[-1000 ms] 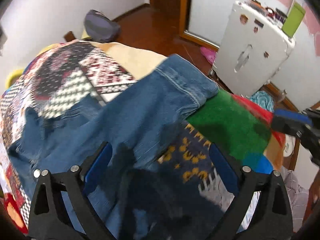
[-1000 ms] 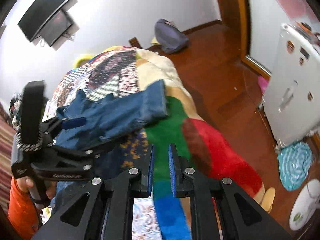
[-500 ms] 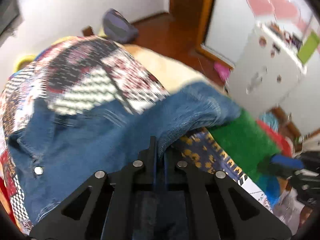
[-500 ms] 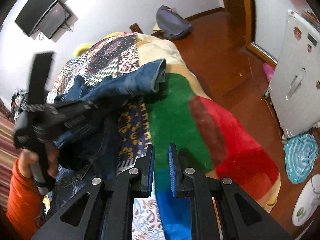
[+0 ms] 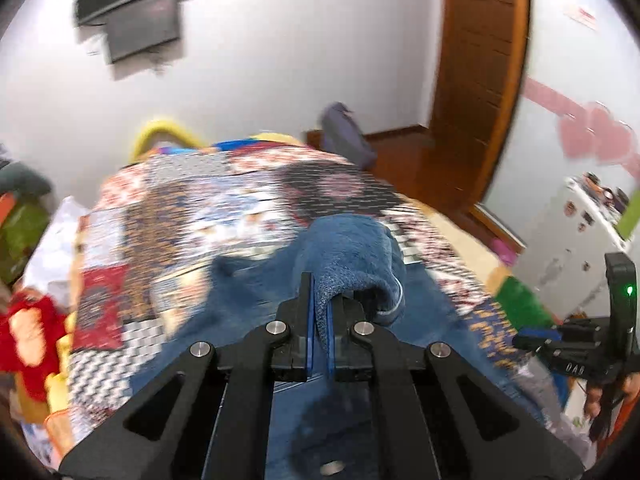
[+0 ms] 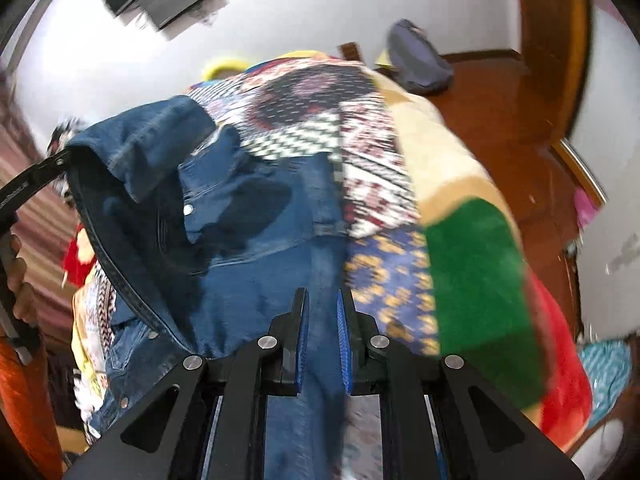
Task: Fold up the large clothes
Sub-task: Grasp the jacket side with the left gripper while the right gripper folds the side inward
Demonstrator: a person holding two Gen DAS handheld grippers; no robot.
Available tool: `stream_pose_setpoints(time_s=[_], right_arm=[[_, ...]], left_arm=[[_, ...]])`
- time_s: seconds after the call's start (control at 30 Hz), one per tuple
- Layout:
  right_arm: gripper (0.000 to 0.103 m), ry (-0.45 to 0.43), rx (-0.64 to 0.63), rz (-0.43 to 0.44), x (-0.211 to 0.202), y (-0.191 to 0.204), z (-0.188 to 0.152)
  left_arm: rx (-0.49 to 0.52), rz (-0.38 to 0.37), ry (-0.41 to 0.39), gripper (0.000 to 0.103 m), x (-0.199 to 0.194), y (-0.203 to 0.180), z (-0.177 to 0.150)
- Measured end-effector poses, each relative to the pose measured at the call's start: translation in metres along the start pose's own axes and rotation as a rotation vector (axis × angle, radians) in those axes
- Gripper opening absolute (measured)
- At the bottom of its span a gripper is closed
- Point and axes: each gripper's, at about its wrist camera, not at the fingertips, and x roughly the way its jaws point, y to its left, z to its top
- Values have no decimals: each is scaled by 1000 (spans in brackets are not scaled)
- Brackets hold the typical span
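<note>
A blue denim jacket lies spread on a bed covered by a patchwork blanket. My left gripper is shut on a fold of the denim, which bulges up over its fingertips. In the right wrist view the left gripper holds that part of the jacket raised at the left, above the blanket. My right gripper hovers over the jacket's lower middle. Its jaws stand nearly together with nothing pinched. It also shows at the right edge of the left wrist view as the right gripper.
A TV hangs on the wall beyond the bed. A wooden door and a white fridge stand to the right. A grey backpack and a teal cloth lie on the floor. An orange sleeve shows at the lower left.
The left gripper went from wide open to shut on the denim, then rose and swung left with the fabric. The right gripper slid left over the jacket, still shut.
</note>
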Motion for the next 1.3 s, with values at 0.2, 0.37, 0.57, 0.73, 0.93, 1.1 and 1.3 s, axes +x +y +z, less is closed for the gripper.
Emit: stream_pose_setpoints(time_s=[0.2,0.37,0.57,0.73,0.93,1.1,1.3], right_arm=[[10,81,-125,-20,41,43,13],[10,212,-184,-91,85,49,4],[10,224,-225,-107,95,46,-9],[10,218,-224,-105,92,40,-16],[11,232,-245,-182,92,33,-26],[11,236,-242,-181,88,28,-29],[11,197,-209,-168,74,33,-2]], left_arm=[[-115,63,37,4,-17,72,-56],[-234,43,150,6,-2,103,-125],[-380,32,288,22,24,129,-206],[-472,85,314,40,19,146,-246],[-534,105,327,48,11,160,-268],[-501,164,371,49,-2,167,-276],[-493,232,310,60,-36,189,-261]])
